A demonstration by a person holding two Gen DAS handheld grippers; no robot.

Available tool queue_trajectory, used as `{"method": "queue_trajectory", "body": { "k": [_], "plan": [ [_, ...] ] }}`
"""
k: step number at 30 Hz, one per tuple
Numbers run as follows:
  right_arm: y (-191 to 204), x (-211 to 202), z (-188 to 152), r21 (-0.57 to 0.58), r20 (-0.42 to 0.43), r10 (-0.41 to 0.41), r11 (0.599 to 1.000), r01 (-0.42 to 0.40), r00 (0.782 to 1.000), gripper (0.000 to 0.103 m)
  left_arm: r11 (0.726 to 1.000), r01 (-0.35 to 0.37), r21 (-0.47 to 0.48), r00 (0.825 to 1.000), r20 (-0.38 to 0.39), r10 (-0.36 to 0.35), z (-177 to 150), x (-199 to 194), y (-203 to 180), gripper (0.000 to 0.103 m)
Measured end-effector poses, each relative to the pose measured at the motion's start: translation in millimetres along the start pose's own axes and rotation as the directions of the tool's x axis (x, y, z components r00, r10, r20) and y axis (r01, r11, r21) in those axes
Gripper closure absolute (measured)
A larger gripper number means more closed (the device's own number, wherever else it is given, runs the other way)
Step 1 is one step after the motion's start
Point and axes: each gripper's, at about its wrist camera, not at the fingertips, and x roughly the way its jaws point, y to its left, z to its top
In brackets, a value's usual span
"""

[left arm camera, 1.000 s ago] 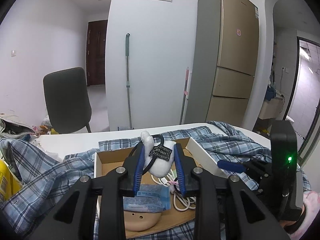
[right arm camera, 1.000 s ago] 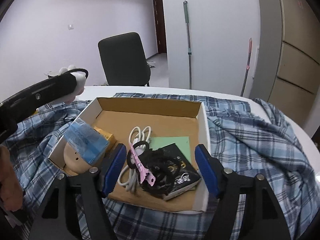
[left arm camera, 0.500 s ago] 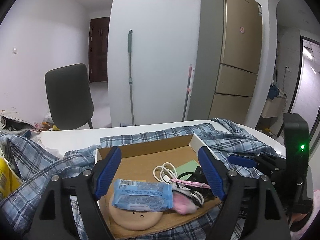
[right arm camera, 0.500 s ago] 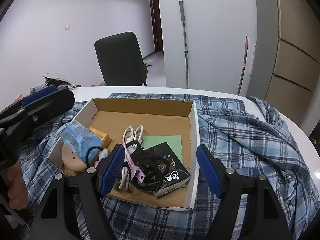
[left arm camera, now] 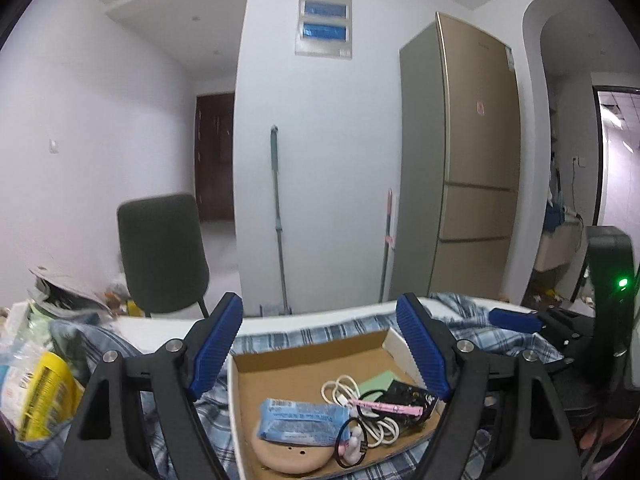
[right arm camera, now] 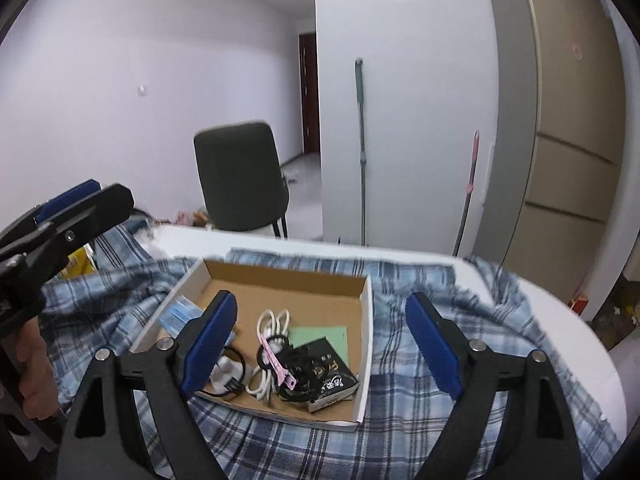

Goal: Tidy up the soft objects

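A shallow cardboard box [left arm camera: 304, 356] [right arm camera: 288, 280] lies on a blue plaid cloth [right arm camera: 440, 280]. In its near corner rests a small white plush toy [left arm camera: 352, 444] [right arm camera: 224, 372] ringed by a black hair tie. Beside it are a blue packet [left arm camera: 300, 418], a white cable [left arm camera: 344, 390] [right arm camera: 272, 320], a pink hair clip [left arm camera: 384, 406] [right arm camera: 276, 364] and a black pouch [right arm camera: 328, 376]. My left gripper [left arm camera: 320, 344] hangs open above the box, holding nothing. My right gripper [right arm camera: 320, 342] hovers over the box's near side, its jaws opening with nothing between them.
The white round table [right arm camera: 400, 252] ends just behind the cloth. A dark chair [left arm camera: 160, 256] stands beyond it, with a mop [left arm camera: 278, 216] and a tall fridge [left arm camera: 472, 160] against the wall. Yellow packaging [left arm camera: 44, 392] and clutter sit at the table's left.
My left gripper let go of the white plush toy, which now lies in the box, and its jaws spread wide. Both grippers rose and drew back. The right jaws widened.
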Motion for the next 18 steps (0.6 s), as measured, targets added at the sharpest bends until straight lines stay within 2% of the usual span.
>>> {"method": "queue_trajectory", "body": {
  "k": [3, 4, 5, 8, 10, 14, 18],
  "plan": [
    [2, -24, 8, -0.004, 0.058, -0.009, 1.000, 0.009, 0.998, 0.016, 1.000, -0.011, 0.006, 0.999, 0.040, 0.011, 8, -19, 1, 0.021],
    [2, -33, 11, -0.003, 0.079, -0.014, 1.000, 0.014, 0.997, 0.012, 1.000, -0.016, 0.011, 0.998, 0.054, 0.016, 10, -26, 1, 0.021],
    [4, -41, 13, -0.004, 0.097, -0.016, 1.000, 0.016, 0.995, 0.008, 1.000, -0.020, 0.015, 0.997, 0.071, 0.019, 12, -33, 2, 0.015],
    [8, -66, 20, -0.007, 0.163, -0.022, 1.000, 0.023, 0.986, 0.002, 0.999, -0.039, 0.013, 0.991, 0.132, 0.037, 17, -59, 3, 0.012],
    [11, -86, 22, 0.003, 0.223, -0.039, 0.999, 0.039, 0.974, 0.000, 0.999, -0.036, 0.010, 0.988, 0.153, 0.034, 19, -72, 4, 0.000],
    [19, -119, 25, 0.001, 0.319, -0.060, 0.998, 0.063, 0.946, 0.000, 0.999, -0.041, 0.017, 0.977, 0.212, 0.037, 20, -99, 7, 0.000],
    [24, -139, 28, 0.009, 0.364, -0.055, 0.998, 0.056, 0.930, 0.000, 0.999, -0.041, 0.025, 0.969, 0.243, 0.034, 16, -118, 10, 0.000]
  ]
}}
